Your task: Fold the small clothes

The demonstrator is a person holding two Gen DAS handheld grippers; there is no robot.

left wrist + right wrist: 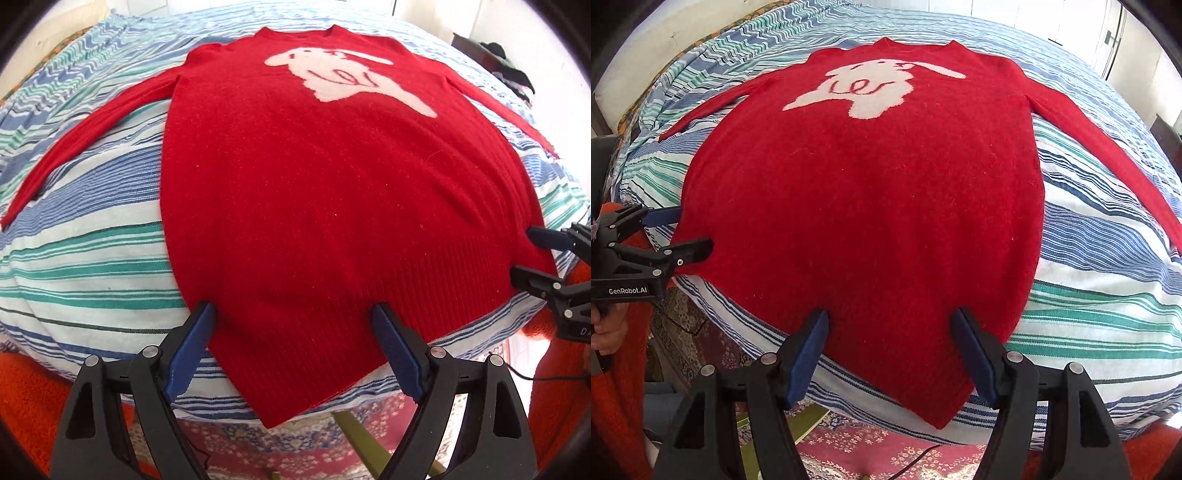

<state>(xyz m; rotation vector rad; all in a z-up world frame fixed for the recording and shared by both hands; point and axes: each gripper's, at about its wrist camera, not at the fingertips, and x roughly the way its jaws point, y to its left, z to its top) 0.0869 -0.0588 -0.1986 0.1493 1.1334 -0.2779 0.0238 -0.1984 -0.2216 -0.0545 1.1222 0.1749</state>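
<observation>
While both views look up the garment from its hem:

Left wrist, count: one red sweater (295, 206) with one white animal motif (347, 77), two sleeves, one striped bedcover (92, 266).
Left wrist, edges: ribbed hem runs near the bed's front edge; bare cover lies left of the body panel, under the left sleeve (92, 122).
Left wrist, claw: left gripper (291, 314) spread wide, its fingers straddling the hem's left corner, holding nothing; right gripper (524, 254) parted at the opposite corner.

Right wrist, count: same sweater (864, 192), one right sleeve (1108, 147) stretched out flat.
Right wrist, edges: striped cover (1100, 280) open to the right.
Right wrist, claw: right gripper (890, 317) wide over the hem's right corner, empty; left gripper (690, 232) parted at the far corner.
</observation>
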